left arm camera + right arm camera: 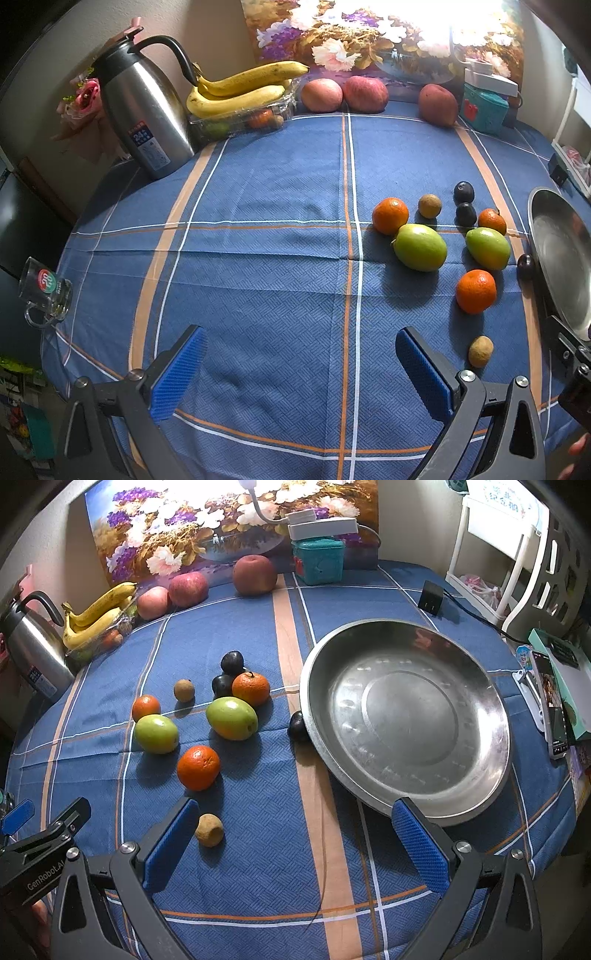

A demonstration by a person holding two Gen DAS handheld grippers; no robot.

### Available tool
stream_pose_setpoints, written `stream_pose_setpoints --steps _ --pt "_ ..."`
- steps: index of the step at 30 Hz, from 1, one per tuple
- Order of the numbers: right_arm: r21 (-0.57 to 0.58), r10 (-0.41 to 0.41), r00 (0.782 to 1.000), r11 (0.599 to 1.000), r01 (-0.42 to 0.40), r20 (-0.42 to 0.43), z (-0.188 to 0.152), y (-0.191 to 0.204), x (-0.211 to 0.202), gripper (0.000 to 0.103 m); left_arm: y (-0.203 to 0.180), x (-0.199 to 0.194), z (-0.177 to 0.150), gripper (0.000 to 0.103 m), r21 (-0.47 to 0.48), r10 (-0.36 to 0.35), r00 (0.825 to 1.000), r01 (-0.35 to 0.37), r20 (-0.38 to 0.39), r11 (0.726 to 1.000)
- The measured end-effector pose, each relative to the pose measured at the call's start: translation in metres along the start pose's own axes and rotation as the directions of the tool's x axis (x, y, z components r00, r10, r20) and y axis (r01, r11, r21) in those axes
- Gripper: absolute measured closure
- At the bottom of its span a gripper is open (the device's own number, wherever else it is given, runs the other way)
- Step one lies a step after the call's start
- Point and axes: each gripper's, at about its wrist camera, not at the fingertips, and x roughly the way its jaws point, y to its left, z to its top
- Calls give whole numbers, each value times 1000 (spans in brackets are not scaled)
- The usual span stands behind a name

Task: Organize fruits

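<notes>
While scattered, three oranges (198, 767), three plums (232, 662), two limes (231, 718).

The steel vacuum jug (142, 107) bears a blue label reading "24". Left of the jug, the clear glass mug (46, 291) shows a red-and-green "20" badge. The left gripper (44, 860), seen from the right wrist, reads "GenRobot.AI".

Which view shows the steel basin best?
The right wrist view: the steel basin sits whole in frame, its bare inside and full rim visible, with a dark plum touching its left edge. The left wrist view catches only a slice of it at the right border.
</notes>
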Motion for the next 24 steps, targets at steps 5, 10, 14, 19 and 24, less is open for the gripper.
stream_pose_setpoints --steps 5,10,14,19,24 --pt "-1 0 1000 1000 0 -2 0 0 0 0 0 0 -1 0 0 0 1000 0 0 1000" --pt "0 0 1000 1000 0 -2 1 0 0 0 0 0 0 0 0 0 1000 0 -1 1000" --pt "0 0 1000 1000 0 -3 1 0 0 0 0 0 1 0 0 0 1000 0 -1 1000" --pt "0 0 1000 1000 -1 -4 1 0 0 0 -1 0 0 0 -1 -1 1000 1 -2 1000" --pt "-1 1 1000 1000 -1 -4 1 0 0 0 -2 0 0 0 -1 -7 1000 7 -2 1000"
